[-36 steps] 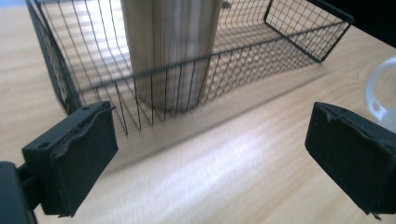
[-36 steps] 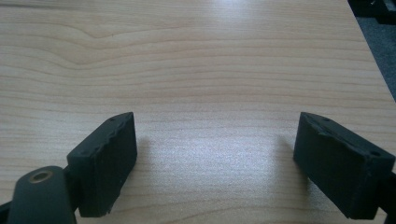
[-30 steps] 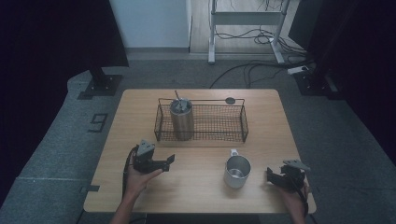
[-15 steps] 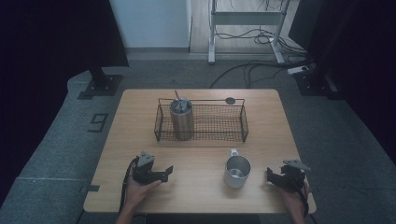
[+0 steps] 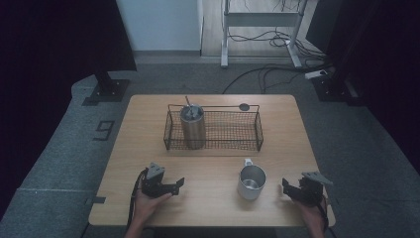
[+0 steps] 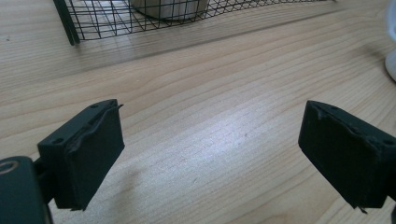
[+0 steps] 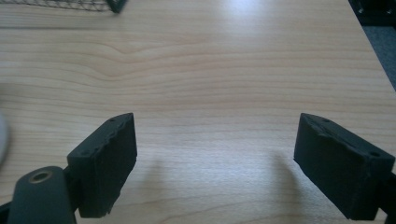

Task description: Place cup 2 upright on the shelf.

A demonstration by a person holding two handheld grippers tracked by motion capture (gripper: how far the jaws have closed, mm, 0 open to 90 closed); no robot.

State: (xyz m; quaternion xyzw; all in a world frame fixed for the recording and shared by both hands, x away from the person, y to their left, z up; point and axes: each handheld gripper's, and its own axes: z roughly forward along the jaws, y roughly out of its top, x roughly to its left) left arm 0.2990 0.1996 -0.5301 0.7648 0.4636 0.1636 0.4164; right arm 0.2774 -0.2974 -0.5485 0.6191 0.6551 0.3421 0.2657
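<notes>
- The left gripper (image 5: 174, 184) sits low over the near left part of the wooden table (image 5: 143, 144), jaws spread wide with nothing between them. It is well apart from every object, so it should stay out of the way unless support is needed.
- The steel tumbler (image 5: 192, 126), with a straw standing in it, stands upright in the left end of the wire basket (image 5: 257, 130).
- The steel mug (image 5: 251, 182) stands upright on bare table in front of the basket, its handle turned toward the basket.
- The right gripper (image 5: 288, 188), also wide open and empty, rests just beside the mug, which looks like the next pick. Approach level, straddle the rim or wall squarely, and close firmly, since smooth metal may slip.
</notes>
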